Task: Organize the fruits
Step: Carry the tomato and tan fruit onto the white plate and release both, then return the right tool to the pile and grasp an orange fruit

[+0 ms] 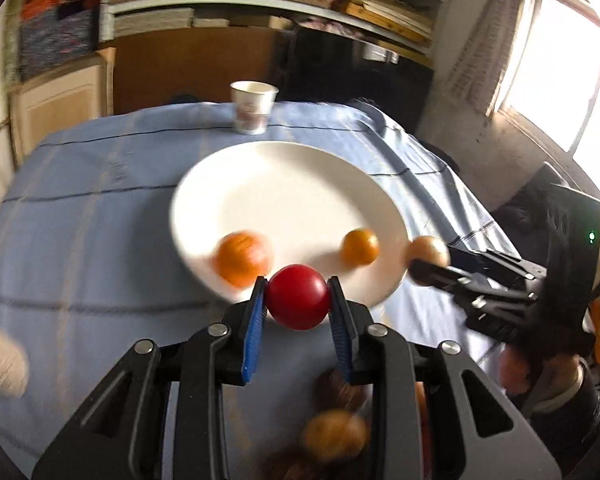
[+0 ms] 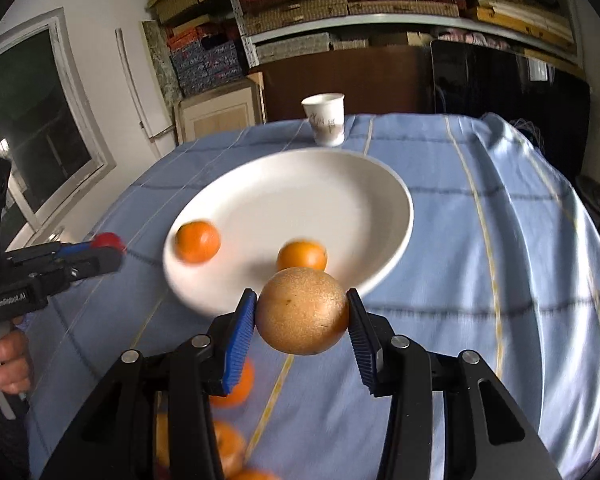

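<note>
Two oranges [image 2: 198,241] on the plate [image 2: 340,184] — cup [image 2: 325,124] behind

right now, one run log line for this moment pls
left gripper: shut on red fruit | right gripper: shut on brown fruit | plate: two oranges | both near plate rim

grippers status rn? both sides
Left gripper: closed on the red fruit.
Right gripper: closed on the brown round fruit.

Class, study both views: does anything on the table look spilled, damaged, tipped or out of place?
Nothing stands out. The cup is upright, the plate sits flat with two oranges on it, and each tongs holds a fruit cleanly.
</note>
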The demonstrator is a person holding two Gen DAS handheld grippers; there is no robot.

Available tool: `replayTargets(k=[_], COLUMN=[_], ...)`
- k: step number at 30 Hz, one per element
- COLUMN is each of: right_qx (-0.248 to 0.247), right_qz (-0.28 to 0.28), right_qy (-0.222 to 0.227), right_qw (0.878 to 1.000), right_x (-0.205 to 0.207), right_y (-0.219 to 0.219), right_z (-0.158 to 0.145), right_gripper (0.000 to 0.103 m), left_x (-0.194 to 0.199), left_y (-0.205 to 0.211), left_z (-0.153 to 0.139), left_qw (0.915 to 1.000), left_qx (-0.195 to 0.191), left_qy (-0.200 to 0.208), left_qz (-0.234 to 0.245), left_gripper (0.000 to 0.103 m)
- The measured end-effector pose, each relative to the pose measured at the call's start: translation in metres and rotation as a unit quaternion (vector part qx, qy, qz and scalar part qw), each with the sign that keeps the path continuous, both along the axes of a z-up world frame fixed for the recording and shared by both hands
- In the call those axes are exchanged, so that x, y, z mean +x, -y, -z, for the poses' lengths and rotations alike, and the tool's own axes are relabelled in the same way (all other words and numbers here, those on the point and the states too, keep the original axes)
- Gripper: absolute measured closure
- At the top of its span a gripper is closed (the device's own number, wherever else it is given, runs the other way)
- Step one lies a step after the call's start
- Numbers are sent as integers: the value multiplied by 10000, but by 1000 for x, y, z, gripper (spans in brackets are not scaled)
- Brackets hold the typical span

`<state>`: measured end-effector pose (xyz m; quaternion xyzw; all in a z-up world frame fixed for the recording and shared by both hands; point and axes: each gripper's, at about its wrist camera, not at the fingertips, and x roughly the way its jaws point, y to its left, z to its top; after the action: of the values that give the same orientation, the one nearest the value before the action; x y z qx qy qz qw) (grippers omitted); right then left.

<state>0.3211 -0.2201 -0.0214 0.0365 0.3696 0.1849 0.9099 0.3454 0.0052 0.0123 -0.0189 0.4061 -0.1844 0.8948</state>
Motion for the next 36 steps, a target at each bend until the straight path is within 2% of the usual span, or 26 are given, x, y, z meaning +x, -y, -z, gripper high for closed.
replayTargets(k=[5,8,9,10,11,12,15,16,20,23,27,32,36], right_qx=[-29,-59,-47,-46,-33,19,117,170,356,299,236,141,44], right_qz=[90,70,98,144,176,126,28,14,-177,-199,-192,-224,-415], right_qy=[0,17,56,86,124,148,254,316,427,405,66,241,172], right_qw=[10000,10000,9999,9998,9998,9998,9996,9994,9983,9985,9995,9994,9990], right_x=[28,36,37,36,34,30,14,6,-27,-57,-98,-154,-183], right_y=[0,0,1,3,5,7,13,15,23,28,35,33,27], right_z=[10,15,15,13,10,5,-11,-17,-24,-11,15,13,11], right_gripper=[57,55,53,42,40,39,37,34,29,29,29,27,26], left_x=[32,41,42,41,37,35,9,-4,-48,-81,-120,-164,-192], left_y=[42,49,49,47,44,41,31,27,11,-6,-31,-61,-73], left_z=[20,32,33,32,27,23,0,-7,-13,2,25,50,51], left_qw=[9986,9978,9975,9975,9982,9985,9981,9971,9931,9930,9949,9923,9902], left_qx=[506,629,666,664,555,515,545,624,855,824,494,296,113], left_qy=[-62,-193,-227,-257,-234,-167,259,410,729,636,382,113,161], left_qz=[105,78,30,-18,-4,-61,-123,-140,-325,-551,-788,-1198,-1381], left_gripper=[74,73,57,33,22,5,5,5,5,4,4,4,5])
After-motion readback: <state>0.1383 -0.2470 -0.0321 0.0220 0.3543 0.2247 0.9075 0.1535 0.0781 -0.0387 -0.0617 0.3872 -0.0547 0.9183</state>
